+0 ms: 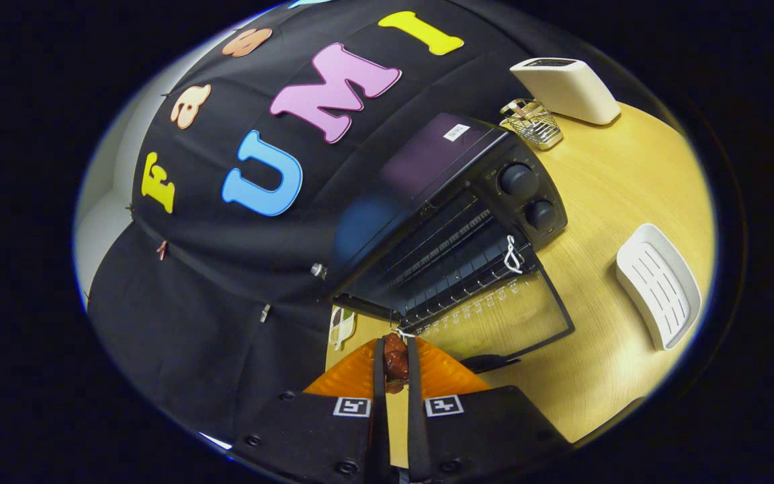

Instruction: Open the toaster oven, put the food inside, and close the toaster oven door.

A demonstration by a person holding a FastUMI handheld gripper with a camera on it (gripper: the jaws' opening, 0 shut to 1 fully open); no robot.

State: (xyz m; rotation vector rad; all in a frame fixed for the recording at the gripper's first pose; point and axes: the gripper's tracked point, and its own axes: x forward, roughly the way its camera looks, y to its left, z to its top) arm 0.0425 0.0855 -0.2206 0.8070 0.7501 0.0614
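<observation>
A black toaster oven (441,202) stands on the wooden table (615,202) with its glass door (501,316) dropped fully open, flat toward me. Its wire rack (447,262) shows inside, and two round knobs (528,195) sit on the side panel. My gripper (395,349) is shut on a brown glazed piece of food (396,363), held between both fingers. The food hangs in the air just short of the open door's near corner, with the oven mouth a little beyond the fingers. The whole scene appears tilted.
A white toaster (568,87) and a small wire basket (531,124) stand on the table behind the oven. A white slotted tray (659,289) lies on the table on the knob side of the oven. Black cloth forms the booth wall on the other side.
</observation>
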